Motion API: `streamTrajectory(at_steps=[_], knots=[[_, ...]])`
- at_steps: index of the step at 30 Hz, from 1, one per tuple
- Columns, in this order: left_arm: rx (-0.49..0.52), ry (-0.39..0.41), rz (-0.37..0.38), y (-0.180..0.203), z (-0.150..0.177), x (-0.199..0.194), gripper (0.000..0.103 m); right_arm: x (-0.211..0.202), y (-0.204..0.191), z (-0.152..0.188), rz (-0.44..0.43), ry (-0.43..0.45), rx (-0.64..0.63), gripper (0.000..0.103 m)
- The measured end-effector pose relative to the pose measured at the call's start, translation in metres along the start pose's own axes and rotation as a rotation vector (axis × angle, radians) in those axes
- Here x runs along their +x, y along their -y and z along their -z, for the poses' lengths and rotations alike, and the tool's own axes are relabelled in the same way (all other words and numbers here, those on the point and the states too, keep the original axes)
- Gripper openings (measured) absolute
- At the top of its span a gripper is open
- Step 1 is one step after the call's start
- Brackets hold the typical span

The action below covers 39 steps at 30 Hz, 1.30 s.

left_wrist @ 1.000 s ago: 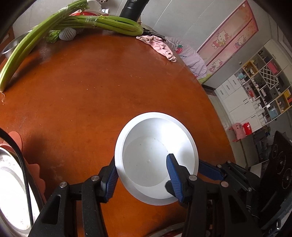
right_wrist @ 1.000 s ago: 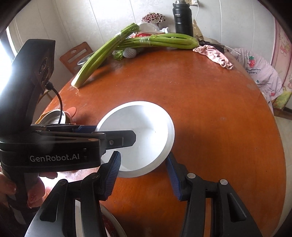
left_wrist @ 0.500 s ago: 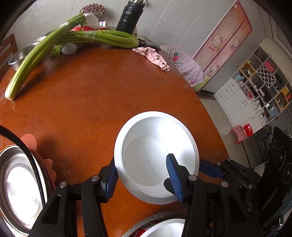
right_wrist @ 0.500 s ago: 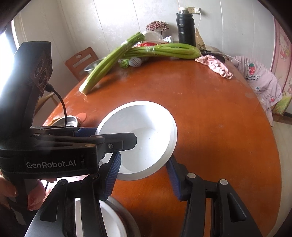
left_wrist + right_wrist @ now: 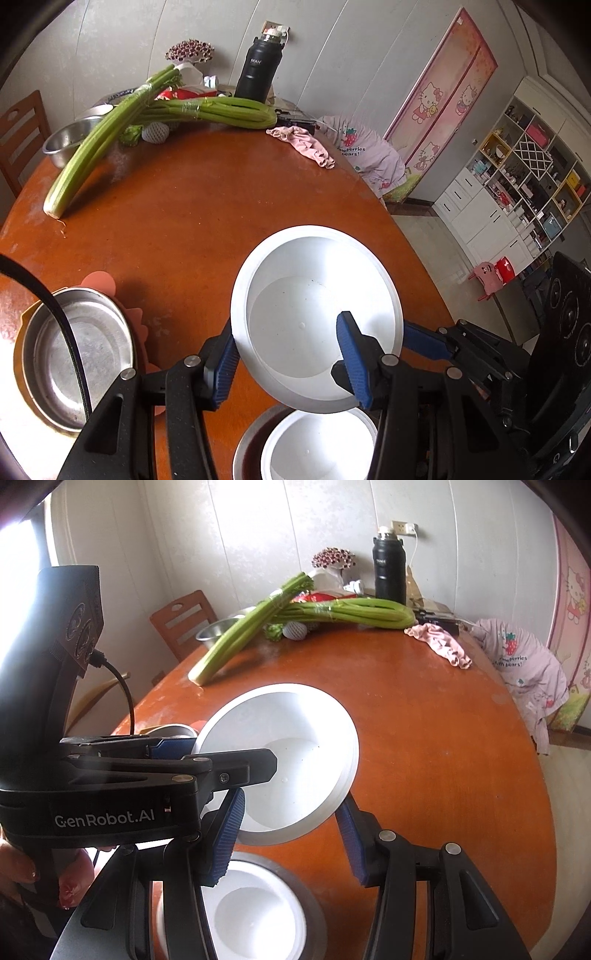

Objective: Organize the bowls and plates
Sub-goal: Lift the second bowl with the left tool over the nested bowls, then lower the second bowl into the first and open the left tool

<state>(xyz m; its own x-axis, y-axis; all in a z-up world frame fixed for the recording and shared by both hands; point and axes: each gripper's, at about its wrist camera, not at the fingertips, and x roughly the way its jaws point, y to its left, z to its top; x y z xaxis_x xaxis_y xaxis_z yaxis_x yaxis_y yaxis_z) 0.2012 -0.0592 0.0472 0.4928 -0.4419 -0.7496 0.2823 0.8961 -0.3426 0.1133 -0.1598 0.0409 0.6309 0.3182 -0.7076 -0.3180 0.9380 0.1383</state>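
Observation:
A white plate [image 5: 314, 314] is held tilted above the round wooden table [image 5: 184, 206]. My left gripper [image 5: 288, 358] is shut on its near rim, one blue finger inside the plate, the other outside. My right gripper [image 5: 291, 834] also straddles the plate's rim [image 5: 284, 760], one finger on each side. Below the plate a white bowl [image 5: 317, 443] sits in a metal dish; it also shows in the right wrist view [image 5: 255, 912]. A round steel plate [image 5: 74, 354] lies on an orange mat at the left.
Long celery bunches [image 5: 207, 110], a steel bowl [image 5: 70, 140], a black thermos [image 5: 258, 70] and a pink cloth [image 5: 306, 144] lie at the table's far side. A wooden chair [image 5: 184, 620] stands behind it. The table edge runs close on the right.
Both grippers have lifted and drawn back with the white plate. The white bowl in its metal dish and the steel plate at the left have come into view below.

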Motion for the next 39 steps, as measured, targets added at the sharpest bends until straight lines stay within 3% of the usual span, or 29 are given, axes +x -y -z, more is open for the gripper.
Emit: streamTrajectory(at_steps=[19,39], knots=[[0.027,0.066,-0.015,0.016,0.043,-0.057,0.050,-0.055,-0.041,0.032,-0.006,0.058,-0.036,0.052],[0.043,0.056,-0.019,0.029,0.080,-0.069,0.050,-0.078,-0.051,0.066,-0.014,0.057,-0.040,0.052]])
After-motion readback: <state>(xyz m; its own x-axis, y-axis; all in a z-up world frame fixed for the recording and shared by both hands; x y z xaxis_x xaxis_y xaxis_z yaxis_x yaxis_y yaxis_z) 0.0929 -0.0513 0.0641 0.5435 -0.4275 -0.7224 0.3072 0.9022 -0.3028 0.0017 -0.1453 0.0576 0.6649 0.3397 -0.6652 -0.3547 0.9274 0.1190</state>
